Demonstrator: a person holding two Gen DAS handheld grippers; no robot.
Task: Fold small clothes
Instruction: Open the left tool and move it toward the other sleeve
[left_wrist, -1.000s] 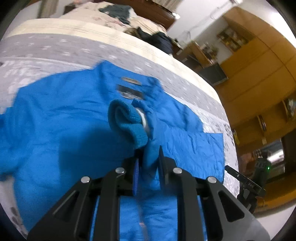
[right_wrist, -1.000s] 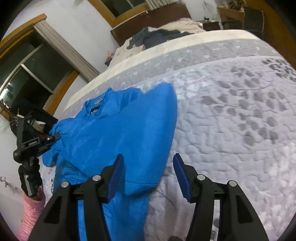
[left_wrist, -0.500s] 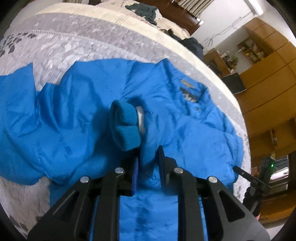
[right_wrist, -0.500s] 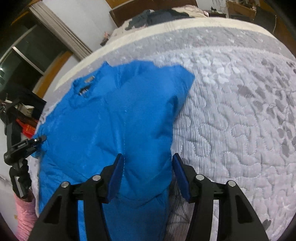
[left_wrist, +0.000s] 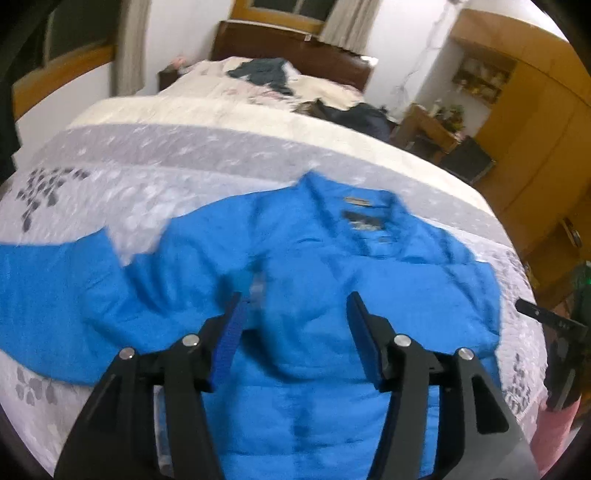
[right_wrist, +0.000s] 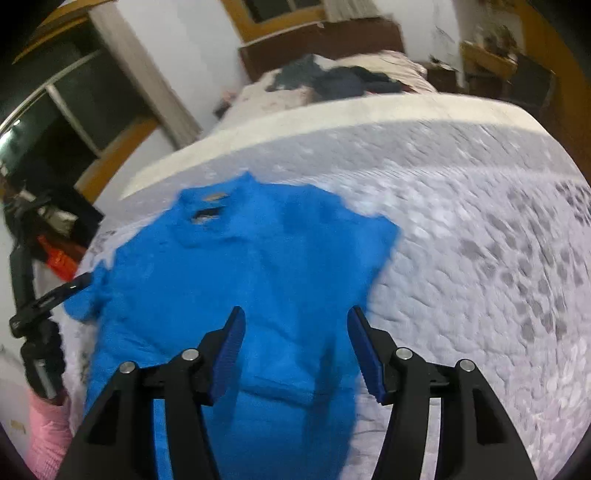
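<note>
Both blurred, each hand-held gripper (left_wrist: 293, 306) (right_wrist: 295, 325) gapes above blue jacket (left_wrist: 314, 266) (right_wrist: 258, 266).

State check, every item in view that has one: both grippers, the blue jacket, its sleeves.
left gripper: open, empty, above the jacket.
right gripper: open, empty, above the jacket.
blue jacket: spread on the quilt, collar away from the camera, not folded into a bundle yet.
sleeve on the image left: stretched out sideways on the quilt.
cuffed sleeve: lies across the jacket body, blurred.
</note>
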